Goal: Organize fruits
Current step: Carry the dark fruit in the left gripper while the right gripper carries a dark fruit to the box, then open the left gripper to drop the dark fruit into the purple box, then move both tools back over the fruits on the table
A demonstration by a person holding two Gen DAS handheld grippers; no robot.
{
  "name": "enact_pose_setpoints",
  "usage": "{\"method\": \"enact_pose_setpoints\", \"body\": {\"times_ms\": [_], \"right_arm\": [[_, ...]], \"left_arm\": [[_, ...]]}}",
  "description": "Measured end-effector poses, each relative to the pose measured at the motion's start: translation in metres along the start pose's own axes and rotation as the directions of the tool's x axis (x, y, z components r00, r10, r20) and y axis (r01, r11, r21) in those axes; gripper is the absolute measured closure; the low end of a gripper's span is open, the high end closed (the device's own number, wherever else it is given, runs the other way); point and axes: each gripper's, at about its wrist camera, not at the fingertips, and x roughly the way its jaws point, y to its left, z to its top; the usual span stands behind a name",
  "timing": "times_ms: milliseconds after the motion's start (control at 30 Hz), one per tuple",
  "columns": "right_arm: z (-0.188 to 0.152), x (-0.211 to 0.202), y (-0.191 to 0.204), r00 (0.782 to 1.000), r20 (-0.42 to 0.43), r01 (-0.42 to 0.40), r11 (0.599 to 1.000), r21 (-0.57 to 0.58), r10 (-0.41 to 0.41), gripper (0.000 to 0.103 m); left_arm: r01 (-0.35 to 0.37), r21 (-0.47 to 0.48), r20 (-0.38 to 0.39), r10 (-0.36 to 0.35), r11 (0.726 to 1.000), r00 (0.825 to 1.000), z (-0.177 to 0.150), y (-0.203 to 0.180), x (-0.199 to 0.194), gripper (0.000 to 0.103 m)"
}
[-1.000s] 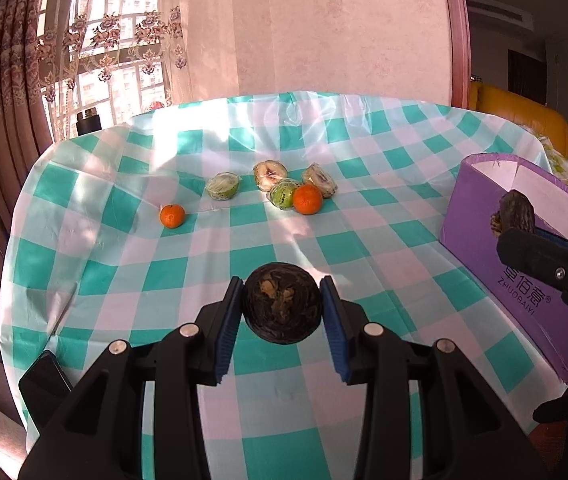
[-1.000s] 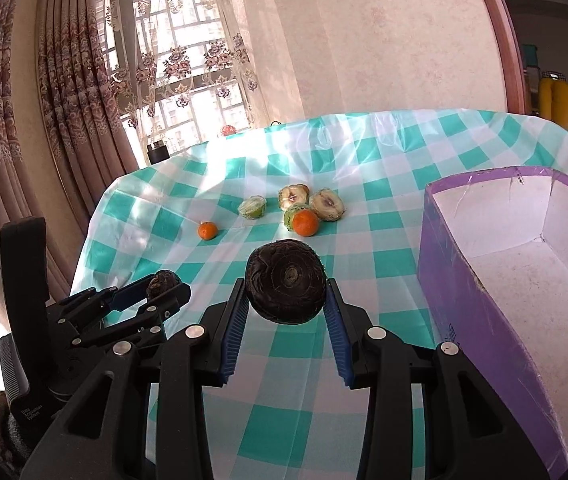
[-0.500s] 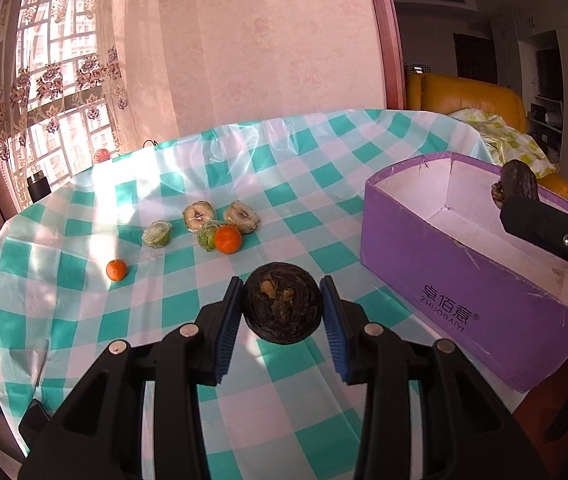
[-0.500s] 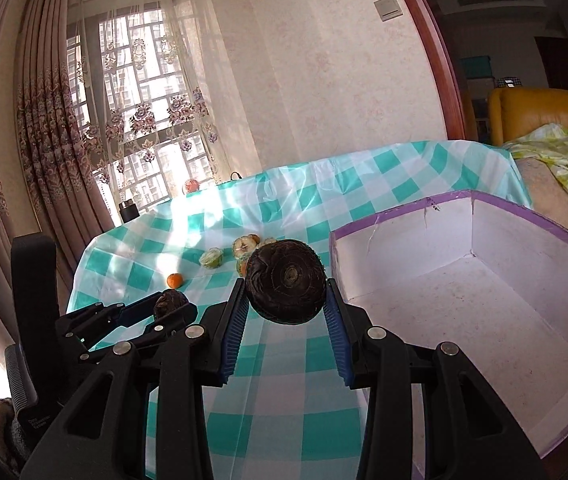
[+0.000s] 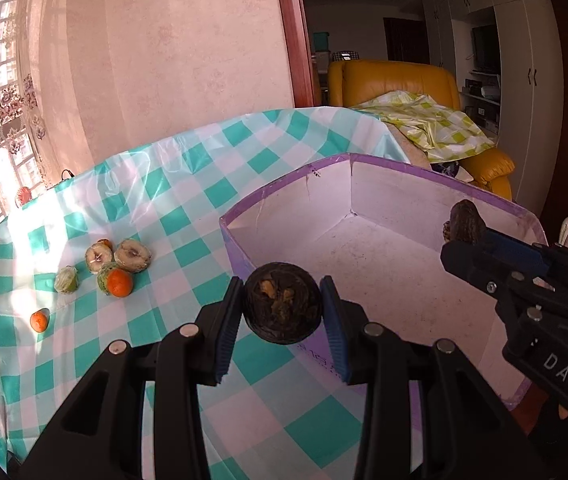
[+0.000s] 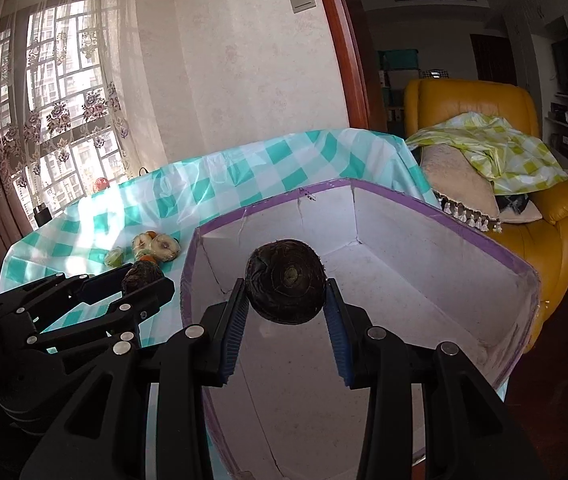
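My left gripper [image 5: 281, 306] is shut on a dark round fruit [image 5: 281, 302], held above the near left corner of a purple box [image 5: 239, 250] with a white inside. My right gripper [image 6: 286, 294] is shut on a second dark round fruit [image 6: 286, 286] and hangs over the box [image 6: 436, 210] interior. Each gripper shows in the other's view, the right gripper [image 5: 464, 228] at the right, the left gripper [image 6: 141, 276] at the left. On the checked tablecloth [image 5: 187, 200] lie a large orange [image 5: 119, 283], a small orange [image 5: 39, 321] and several wrapped cut fruits [image 5: 133, 255].
A yellow armchair [image 6: 484, 104] with a green-checked cloth [image 6: 504, 148] and a cushion stands behind the box. The window with lace curtains [image 6: 63, 92] is at the left, beyond the table's far edge. A small dark object [image 6: 41, 213] sits at that edge.
Both grippers swung to the right with their dark fruits, from over the open tablecloth to the purple box. The loose fruits stayed where they were.
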Motion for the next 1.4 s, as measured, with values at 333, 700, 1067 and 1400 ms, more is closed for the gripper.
{"method": "enact_pose_setpoints", "body": {"times_ms": [333,700,1067,1400], "right_arm": [[-0.006,0.022,-0.041,0.974,-0.13,0.18,0.983,-0.034,-0.183,0.064],[-0.012,0.037,-0.042,0.951,-0.165,0.244,0.962,-0.123,-0.262,0.064],[-0.008,0.029,-0.046,0.942,-0.158,0.28,0.954,-0.111,-0.295,0.049],[0.01,-0.023,-0.004,0.979,0.087,0.192,0.976,-0.099,-0.184,0.025]], "left_arm": [[0.129,0.054,-0.181,-0.118,0.99,0.976,0.015,-0.049,0.057,0.064],[0.105,0.136,-0.281,-0.064,0.985,0.958,0.011,-0.071,0.09,0.063],[0.067,0.106,-0.247,-0.039,0.992,0.968,0.015,-0.058,0.082,0.024],[0.025,-0.018,0.02,-0.024,1.0,1.0,0.002,0.01,0.01,0.002]]}}
